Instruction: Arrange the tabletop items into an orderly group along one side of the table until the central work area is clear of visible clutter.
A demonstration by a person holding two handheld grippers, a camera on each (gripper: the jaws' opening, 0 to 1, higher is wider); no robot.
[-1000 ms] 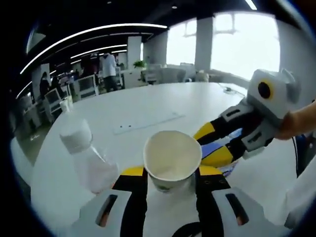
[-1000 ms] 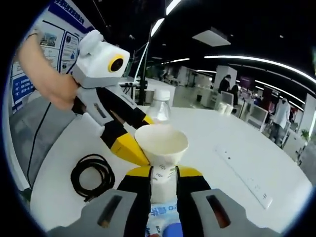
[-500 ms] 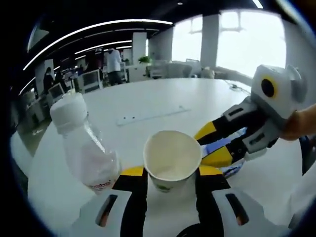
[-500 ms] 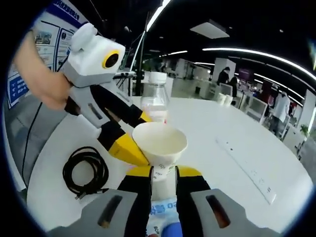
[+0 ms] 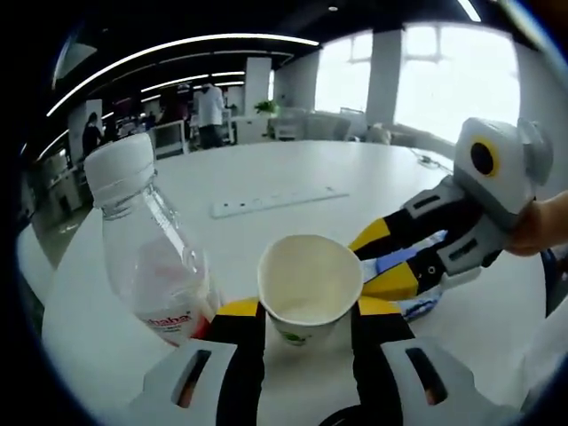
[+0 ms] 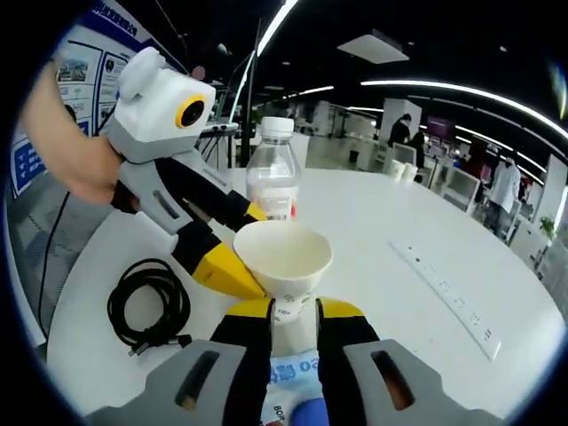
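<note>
- The white bench [image 5: 293, 177] stretched ahead of both tongs, a power strip [image 6: 448, 297] lying well beyond them.
- We saw a clear bottle [image 5: 151, 253] standing upright just left of the left tongs [image 5: 306, 311].
- We held one paper cup [image 6: 282, 262] with both: the left tongs and the right tongs [image 6: 293, 312] each gripped its lower body.
- A coiled black cable [image 6: 146, 306] lay left of the right tongs.
- We judged the cup-placing step underway; next, one pair must release.
</note>
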